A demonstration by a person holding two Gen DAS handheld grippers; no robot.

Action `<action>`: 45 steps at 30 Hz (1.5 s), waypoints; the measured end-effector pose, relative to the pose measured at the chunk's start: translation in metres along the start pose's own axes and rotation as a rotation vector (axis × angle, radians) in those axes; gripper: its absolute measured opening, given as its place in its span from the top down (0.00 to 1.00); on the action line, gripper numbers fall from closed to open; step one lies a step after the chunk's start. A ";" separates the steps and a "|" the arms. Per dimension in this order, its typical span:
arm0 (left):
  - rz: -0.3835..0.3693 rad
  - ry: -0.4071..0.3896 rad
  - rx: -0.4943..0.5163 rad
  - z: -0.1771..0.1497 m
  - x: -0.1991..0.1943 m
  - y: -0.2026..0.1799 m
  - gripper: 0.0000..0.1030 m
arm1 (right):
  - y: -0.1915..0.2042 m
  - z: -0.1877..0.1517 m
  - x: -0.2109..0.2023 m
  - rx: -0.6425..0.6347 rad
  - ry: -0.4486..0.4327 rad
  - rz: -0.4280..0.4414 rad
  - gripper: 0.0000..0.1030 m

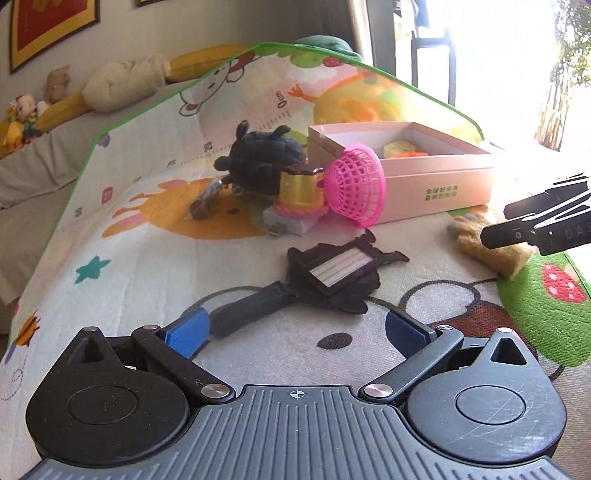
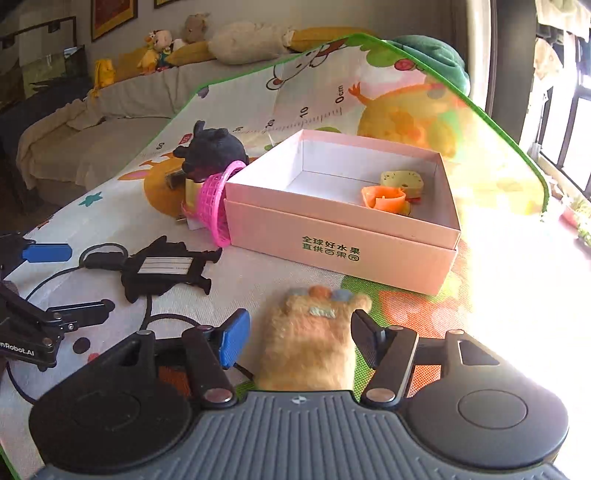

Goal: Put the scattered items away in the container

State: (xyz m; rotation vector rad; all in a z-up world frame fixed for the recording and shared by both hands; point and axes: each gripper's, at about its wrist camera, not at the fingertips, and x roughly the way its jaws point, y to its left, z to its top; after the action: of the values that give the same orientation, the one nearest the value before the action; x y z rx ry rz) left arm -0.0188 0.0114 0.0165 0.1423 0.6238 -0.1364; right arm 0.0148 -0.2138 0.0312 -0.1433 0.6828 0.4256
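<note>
Your right gripper (image 2: 301, 338) straddles the fuzzy pouch (image 2: 308, 339).
Jaws part-open, not visibly pressing; pouch runs lengthwise toward the pink box (image 2: 340, 254) straight ahead.

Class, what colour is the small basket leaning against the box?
Bright pink basket; clearest in the left wrist view.

A cartoon-printed play mat (image 2: 258, 291) with a green border covers the work surface; a printed ruler scale runs across its far half. Far left, a sofa (image 2: 110, 140) under a beige cover stands against a grey wall (image 1: 122, 40). Plush toys (image 2: 162, 46) and yellow cushions (image 2: 192, 51) line the sofa back. Framed pictures (image 1: 48, 26) with red and yellow panels hang on the wall above. A green cushion (image 2: 436, 55) sits behind the far mat edge. At right, a dark-framed window (image 2: 565, 122) admits strong daylight, overexposing the right side of the mat.
</note>
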 end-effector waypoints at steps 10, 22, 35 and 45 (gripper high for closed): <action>-0.032 0.045 -0.012 -0.010 -0.017 -0.002 0.00 | 0.046 0.057 0.054 0.065 0.075 0.409 0.24; -0.111 0.073 -0.122 -0.024 -0.023 0.019 0.00 | 0.072 0.072 0.112 0.006 0.202 0.438 0.14; -0.124 0.109 -0.064 -0.030 -0.030 -0.002 0.00 | 0.058 0.014 0.072 0.359 0.346 0.829 0.03; -0.111 0.120 -0.175 -0.015 -0.016 -0.008 0.00 | 0.030 -0.010 -0.016 0.071 -0.065 0.025 0.00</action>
State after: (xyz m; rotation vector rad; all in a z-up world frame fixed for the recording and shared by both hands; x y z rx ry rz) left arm -0.0417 0.0075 0.0130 -0.0544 0.7605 -0.1810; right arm -0.0146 -0.1949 0.0341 -0.0535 0.6360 0.4278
